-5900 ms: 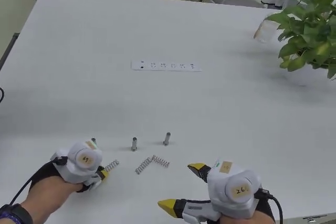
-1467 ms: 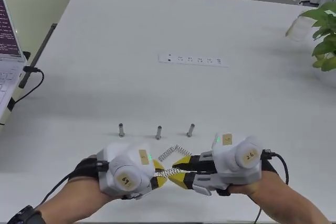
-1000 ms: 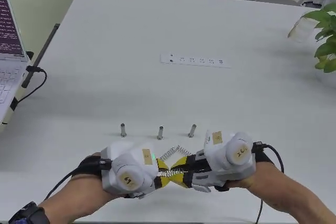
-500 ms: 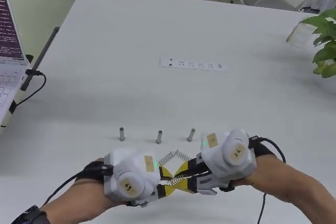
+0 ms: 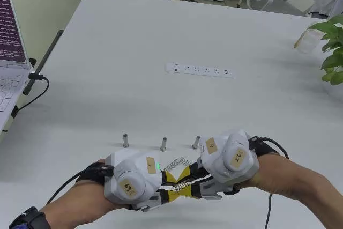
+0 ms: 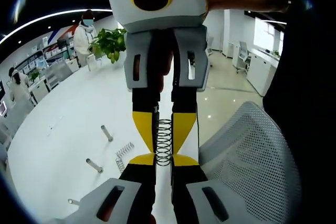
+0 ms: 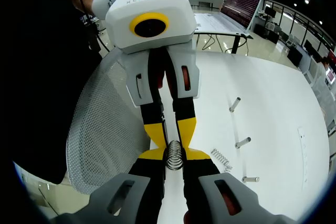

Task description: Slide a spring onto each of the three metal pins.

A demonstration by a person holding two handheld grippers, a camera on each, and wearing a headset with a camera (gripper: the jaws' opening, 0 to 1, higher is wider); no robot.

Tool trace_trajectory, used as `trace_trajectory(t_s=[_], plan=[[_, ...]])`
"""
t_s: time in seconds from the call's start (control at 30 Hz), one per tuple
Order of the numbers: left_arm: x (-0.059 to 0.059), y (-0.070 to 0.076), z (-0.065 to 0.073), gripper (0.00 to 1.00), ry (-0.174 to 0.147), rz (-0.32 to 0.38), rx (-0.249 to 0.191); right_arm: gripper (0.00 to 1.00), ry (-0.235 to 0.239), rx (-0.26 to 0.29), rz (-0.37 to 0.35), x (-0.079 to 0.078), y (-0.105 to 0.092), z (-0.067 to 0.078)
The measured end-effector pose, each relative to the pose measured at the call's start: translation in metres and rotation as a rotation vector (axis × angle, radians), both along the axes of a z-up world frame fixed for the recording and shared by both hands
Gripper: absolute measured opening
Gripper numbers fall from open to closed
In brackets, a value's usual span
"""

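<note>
Now you are holding one spring (image 6: 164, 139) between both grippers, over the near part of the table (image 5: 134, 52). Your left gripper (image 6: 164, 161) is pinching one end of it with its jaws drawn narrow. Your right gripper (image 7: 174, 157) is pinching the other end the same way. The yellow tips of the two are facing each other almost tip to tip, with the coil running between them.

In the head view the grippers are meeting in front of your body. The left one is coming in from the left, and the right one is coming from the right and sitting a little higher.

The three pins (image 5: 163, 143) are standing upright in a row on the table just beyond the grippers, all of them bare. A loose spring (image 5: 173, 163) is lying on the table between the grippers and the middle pin, near it but apart from it.

Farther back a power strip (image 5: 200, 70) is lying flat across the middle of the table. A laptop (image 5: 8, 46) is sitting open at the far left of the head view, and a plant (image 5: 333, 46) is showing at the right.
</note>
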State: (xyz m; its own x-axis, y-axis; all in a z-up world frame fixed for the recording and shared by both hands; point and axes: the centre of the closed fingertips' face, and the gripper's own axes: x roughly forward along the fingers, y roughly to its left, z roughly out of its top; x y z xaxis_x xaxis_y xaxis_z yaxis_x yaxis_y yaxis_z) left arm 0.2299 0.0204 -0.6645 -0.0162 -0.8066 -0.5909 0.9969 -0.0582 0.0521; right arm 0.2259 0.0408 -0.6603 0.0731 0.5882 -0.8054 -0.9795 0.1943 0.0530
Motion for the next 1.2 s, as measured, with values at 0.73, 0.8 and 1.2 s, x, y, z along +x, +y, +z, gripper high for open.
trace_trajectory(t_s=[0.73, 0.8, 1.2], plan=[[0.002, 0.001, -0.016, 0.03, 0.039, 0.091, -0.004, 0.08, 0.018, -0.058, 0.017, 0.0, -0.003, -0.018], [0.004, 0.005, -0.015, 0.03, 0.045, 0.118, -0.01, 0.08, 0.021, -0.044, 0.013, 0.002, 0.0, -0.018], [0.021, 0.037, -0.014, 0.05, 0.048, 0.241, -0.016, 0.09, 0.023, -0.049, 0.019, 0.013, 0.001, -0.021]])
